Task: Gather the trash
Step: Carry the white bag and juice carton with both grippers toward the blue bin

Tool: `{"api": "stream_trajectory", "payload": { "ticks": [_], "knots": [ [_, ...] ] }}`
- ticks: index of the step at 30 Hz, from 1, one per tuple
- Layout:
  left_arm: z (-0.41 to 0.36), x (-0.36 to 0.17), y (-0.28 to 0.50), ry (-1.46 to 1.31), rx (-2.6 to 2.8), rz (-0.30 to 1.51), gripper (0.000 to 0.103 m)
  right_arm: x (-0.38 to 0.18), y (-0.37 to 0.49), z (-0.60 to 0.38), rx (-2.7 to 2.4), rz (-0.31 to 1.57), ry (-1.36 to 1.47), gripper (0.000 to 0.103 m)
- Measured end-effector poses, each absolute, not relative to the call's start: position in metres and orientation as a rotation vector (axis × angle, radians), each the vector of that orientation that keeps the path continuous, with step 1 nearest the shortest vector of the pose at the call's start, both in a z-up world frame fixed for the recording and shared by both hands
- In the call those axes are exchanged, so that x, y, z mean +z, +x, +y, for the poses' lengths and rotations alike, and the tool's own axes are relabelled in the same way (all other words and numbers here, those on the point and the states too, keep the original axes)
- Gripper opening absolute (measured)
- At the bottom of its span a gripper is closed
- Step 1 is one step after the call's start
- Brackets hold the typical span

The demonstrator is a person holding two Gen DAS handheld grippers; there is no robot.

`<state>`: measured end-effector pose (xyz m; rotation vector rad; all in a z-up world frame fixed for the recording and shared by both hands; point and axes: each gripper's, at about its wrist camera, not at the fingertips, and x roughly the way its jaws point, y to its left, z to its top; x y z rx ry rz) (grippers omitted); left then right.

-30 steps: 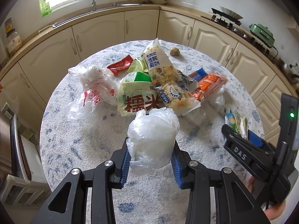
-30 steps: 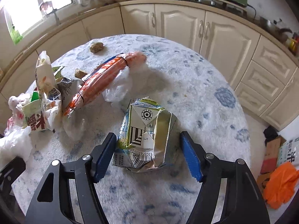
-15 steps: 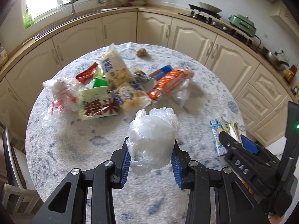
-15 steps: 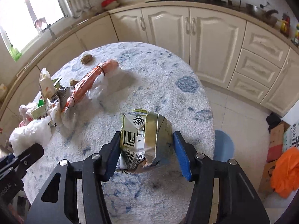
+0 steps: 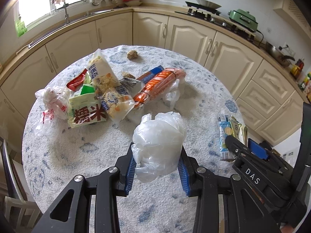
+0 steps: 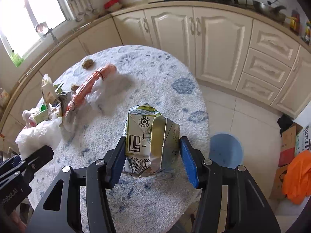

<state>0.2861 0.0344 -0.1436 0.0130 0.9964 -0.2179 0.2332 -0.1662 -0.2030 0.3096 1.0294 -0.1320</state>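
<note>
My left gripper [image 5: 156, 169] is shut on a crumpled clear plastic bag [image 5: 159, 141] and holds it above the round table [image 5: 58, 155]. My right gripper [image 6: 152, 159] is shut on a flattened drink carton [image 6: 150, 137], lifted over the table's right edge; the carton also shows in the left wrist view [image 5: 230, 134]. A pile of wrappers lies at the table's far left: an orange packet [image 5: 158, 85], a green and white rice bag [image 5: 86, 110], clear snack bags [image 5: 108, 89] and a red wrapper [image 5: 76, 79]. A blue bin [image 6: 226, 150] stands on the floor beside the table.
Cream kitchen cabinets [image 6: 217, 44] curve round behind the table. A brown lump [image 5: 132, 54] lies at the table's far edge. Cardboard boxes and an orange bag [image 6: 297, 176] sit on the floor at the right. A white plastic bag [image 5: 51, 104] lies at the pile's left.
My right gripper closed on the carton and lifted it back towards the table's right edge, bringing the blue bin into view. My left gripper carried the plastic bag up and back from the pile.
</note>
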Motion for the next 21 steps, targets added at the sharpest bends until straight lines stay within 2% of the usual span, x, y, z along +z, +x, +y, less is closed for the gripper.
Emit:
{"api": "stream_trajectory", "payload": {
  "ticks": [11,21],
  "knots": [
    [-0.031,-0.142,0.292,0.084,-0.319,0.995,0.035,-0.194,0.217,-0.224,-0.236,0.996,0.355,0.055],
    [-0.127,-0.159,0.306,0.178,-0.481,1.040,0.035,-0.202,0.190,-0.311,-0.416,1.011,0.430,0.055]
  ]
}}
